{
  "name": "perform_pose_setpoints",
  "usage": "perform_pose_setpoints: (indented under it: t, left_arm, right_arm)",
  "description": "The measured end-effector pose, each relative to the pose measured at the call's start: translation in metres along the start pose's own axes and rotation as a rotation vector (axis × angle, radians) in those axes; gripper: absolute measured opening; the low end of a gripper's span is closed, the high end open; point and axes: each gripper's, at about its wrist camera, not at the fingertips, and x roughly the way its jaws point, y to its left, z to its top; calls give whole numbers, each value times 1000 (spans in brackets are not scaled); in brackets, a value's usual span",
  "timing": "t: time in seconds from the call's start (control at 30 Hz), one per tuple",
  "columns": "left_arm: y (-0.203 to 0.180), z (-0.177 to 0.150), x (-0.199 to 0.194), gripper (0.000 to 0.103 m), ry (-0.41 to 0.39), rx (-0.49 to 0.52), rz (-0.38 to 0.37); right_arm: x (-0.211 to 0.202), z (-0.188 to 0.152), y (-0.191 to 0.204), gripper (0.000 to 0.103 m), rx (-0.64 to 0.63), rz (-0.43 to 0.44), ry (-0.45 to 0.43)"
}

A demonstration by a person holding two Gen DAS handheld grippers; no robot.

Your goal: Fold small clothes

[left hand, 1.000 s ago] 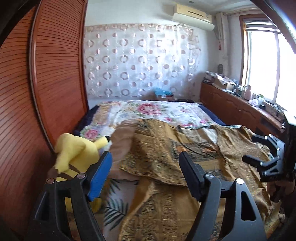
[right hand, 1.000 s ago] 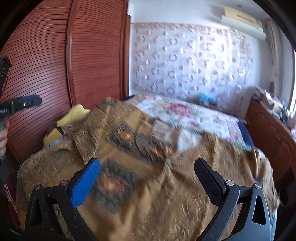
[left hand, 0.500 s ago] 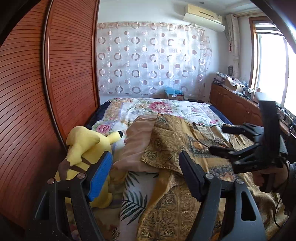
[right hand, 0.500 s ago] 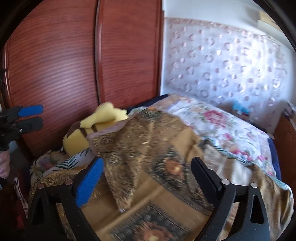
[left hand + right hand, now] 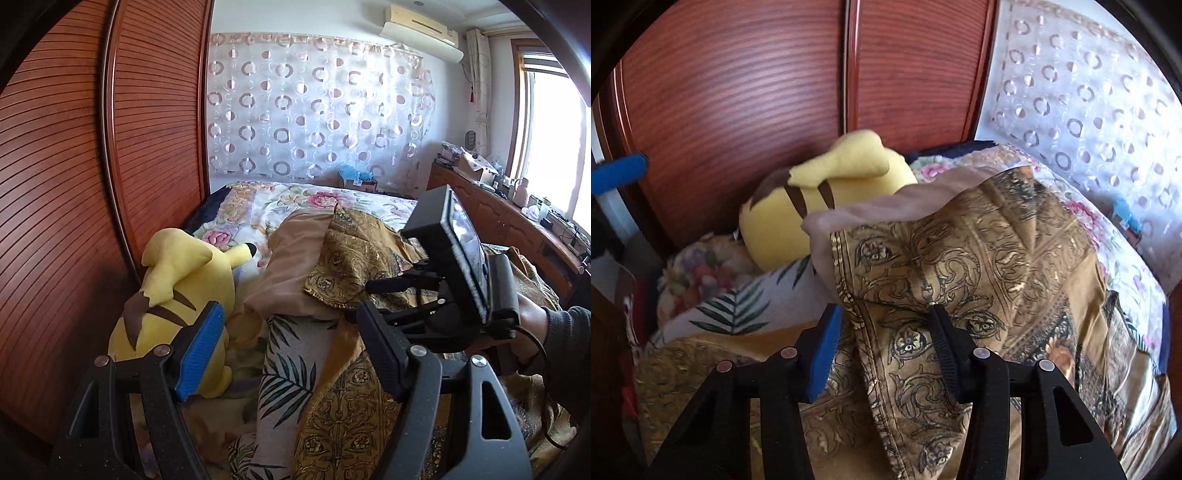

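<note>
A gold-brown patterned garment with a plain pinkish-tan lining lies spread on the bed, one flap folded over toward the left. In the right wrist view the folded flap fills the middle. My right gripper sits over the flap's edge, jaws partly closed with fabric between them, not clamped. It shows in the left wrist view, low over the garment. My left gripper is open and empty, hovering above the bed's near left.
A yellow plush toy lies at the bed's left against the red-brown wardrobe doors. A leaf-print cloth lies under the garment. A floral bedspread covers the far bed. A cluttered wooden cabinet runs along the right.
My right gripper moved left and down over the garment's folded flap and its jaws narrowed around the edge. My left gripper drew back left, staying open.
</note>
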Motion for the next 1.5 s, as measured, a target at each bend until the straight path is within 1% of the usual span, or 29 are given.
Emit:
perform_pose_setpoints:
  t: [0.07, 0.1, 0.13, 0.2, 0.33, 0.43, 0.53, 0.6, 0.7, 0.73, 0.77, 0.8, 0.87, 0.9, 0.93, 0.97, 1.03, 1.13, 1.2, 1.27, 1.4, 1.43, 1.47, 1.5]
  left_arm:
    - [1, -1, 0, 75, 1, -3, 0]
    - [1, -1, 1, 75, 1, -2, -1]
    - [1, -1, 1, 75, 0, -2, -1]
    - [1, -2, 2, 75, -1, -3, -4]
    - [-2, -4, 5, 75, 1, -1, -8]
    - [-3, -3, 6, 75, 8, -3, -13]
    - [-7, -3, 9, 75, 12, 0, -17]
    - [-9, -1, 9, 75, 14, 2, -18]
    - [-13, 0, 12, 75, 16, 6, -23]
    - [-15, 1, 13, 75, 17, 8, -26]
    - [-16, 1, 15, 75, 21, 11, -27]
    - [-18, 2, 18, 75, 26, 12, -27]
    - [-21, 3, 23, 75, 32, 11, -34]
    - [-21, 4, 25, 75, 34, 12, -37]
    - [-22, 5, 28, 75, 35, 14, -39]
    - [-24, 6, 31, 75, 36, 16, -42]
    - [-27, 9, 39, 75, 39, 22, -47]
    - [-33, 14, 54, 75, 52, 35, -50]
    - [-38, 20, 68, 75, 62, 48, -59]
    - [-43, 23, 80, 75, 75, 56, -60]
    - [-53, 31, 107, 75, 96, 83, -108]
    - [-55, 34, 116, 73, 109, 85, -117]
    - [-56, 36, 122, 67, 116, 86, -121]
    - [-58, 39, 129, 65, 127, 91, -121]
  right_arm:
    - [6, 3, 2, 37, -9, -21, 20]
    - [7, 4, 1, 24, -7, -28, 16]
    - [4, 5, 2, 17, 0, -29, 7]
    - [-1, 7, -1, 7, 19, -26, -13]
    - [-17, 9, -12, 7, 76, -8, -79]
    - [-36, 11, -28, 6, 146, 6, -144]
    - [-57, 3, -44, 7, 206, -28, -194]
    - [-64, -3, -59, 7, 259, -62, -207]
    - [-70, -22, -78, 7, 382, -82, -170]
    - [-70, -25, -81, 14, 417, -89, -153]
    - [-73, -29, -83, 18, 432, -107, -144]
    - [-80, -30, -82, 24, 426, -130, -145]
    - [-88, -34, -83, 25, 412, -170, -157]
    - [-91, -35, -80, 28, 405, -180, -157]
    - [-93, -37, -79, 34, 398, -188, -156]
    - [-95, -40, -76, 37, 393, -196, -157]
    - [-102, -44, -69, 48, 380, -208, -164]
    - [-111, -53, -67, 58, 368, -229, -151]
    - [-114, -66, -68, 59, 371, -247, -135]
    - [-110, -82, -76, 59, 391, -270, -110]
    - [-105, -112, -91, 59, 442, -300, -58]
    - [-104, -115, -96, 59, 451, -308, -45]
    - [-102, -122, -99, 59, 458, -317, -30]
    - [-100, -125, -101, 59, 463, -323, -17]
